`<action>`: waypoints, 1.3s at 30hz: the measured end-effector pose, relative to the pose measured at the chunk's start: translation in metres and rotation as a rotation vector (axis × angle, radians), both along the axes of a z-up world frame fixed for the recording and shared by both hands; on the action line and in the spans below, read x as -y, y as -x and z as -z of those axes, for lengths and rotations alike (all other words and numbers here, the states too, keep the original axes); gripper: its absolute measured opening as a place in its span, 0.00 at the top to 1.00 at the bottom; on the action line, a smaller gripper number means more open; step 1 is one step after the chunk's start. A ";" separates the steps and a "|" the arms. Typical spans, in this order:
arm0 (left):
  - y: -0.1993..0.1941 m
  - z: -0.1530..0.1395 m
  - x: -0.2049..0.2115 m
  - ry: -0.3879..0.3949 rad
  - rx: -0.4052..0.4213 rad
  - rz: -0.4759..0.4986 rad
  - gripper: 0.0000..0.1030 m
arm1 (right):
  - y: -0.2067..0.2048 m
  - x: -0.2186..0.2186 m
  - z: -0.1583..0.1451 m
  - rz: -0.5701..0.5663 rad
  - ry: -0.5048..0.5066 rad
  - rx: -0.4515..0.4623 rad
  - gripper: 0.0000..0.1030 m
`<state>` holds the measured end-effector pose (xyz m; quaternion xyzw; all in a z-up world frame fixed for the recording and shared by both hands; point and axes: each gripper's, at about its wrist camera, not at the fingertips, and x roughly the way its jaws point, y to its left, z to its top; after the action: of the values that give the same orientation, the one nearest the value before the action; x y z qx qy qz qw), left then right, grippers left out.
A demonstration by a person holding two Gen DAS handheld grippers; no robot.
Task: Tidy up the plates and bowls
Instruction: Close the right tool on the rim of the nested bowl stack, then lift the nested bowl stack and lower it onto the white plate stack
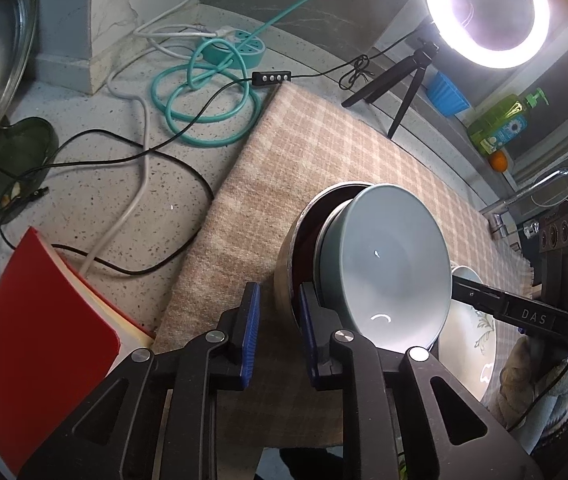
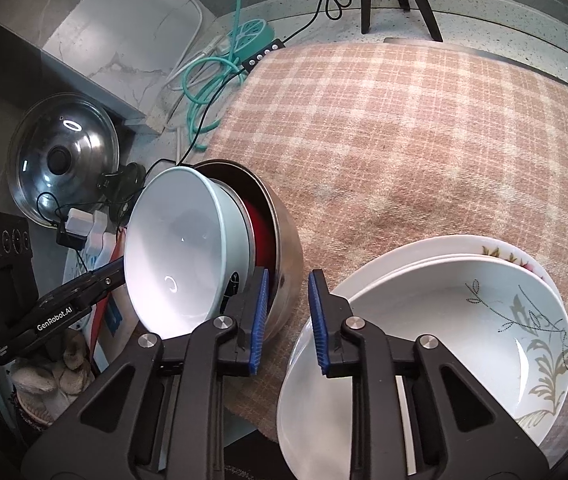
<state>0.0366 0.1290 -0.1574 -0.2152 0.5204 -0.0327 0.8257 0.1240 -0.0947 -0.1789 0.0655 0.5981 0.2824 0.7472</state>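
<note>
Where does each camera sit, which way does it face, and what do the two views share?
Left wrist: sits on the left gripper, facing across the checked cloth toward the ring light; its open blue fingers straddle the steel bowl's rim, and the right gripper shows.
Right wrist: sits on the right gripper, facing the cloth and pot lid; its fingers are open and empty beside the plates, and the left gripper shows.
Shared: the nested bowls, grey bowl innermost; cloth; teal cable.

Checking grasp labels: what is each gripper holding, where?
The left gripper and right gripper each straddle the rim of the steel bowl, on opposite sides; whether the jaws pinch it cannot be told.
</note>
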 end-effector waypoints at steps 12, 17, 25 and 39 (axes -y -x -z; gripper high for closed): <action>-0.010 0.006 0.001 0.057 -0.035 0.028 0.91 | -0.001 -0.005 0.005 -0.014 0.009 -0.009 0.86; -0.011 0.004 0.006 0.030 -0.034 0.049 0.91 | 0.000 -0.007 0.005 -0.022 0.028 0.002 0.87; -0.010 0.001 0.010 0.005 -0.025 0.057 0.92 | 0.000 -0.008 0.003 -0.031 0.050 0.015 0.87; -0.009 -0.023 0.019 -0.009 0.023 0.067 0.91 | 0.003 0.002 -0.019 -0.017 0.026 0.031 0.87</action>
<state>0.0451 0.1100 -0.1347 -0.1935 0.5178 -0.0604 0.8311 0.1210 -0.0968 -0.1599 0.0463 0.5907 0.2816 0.7547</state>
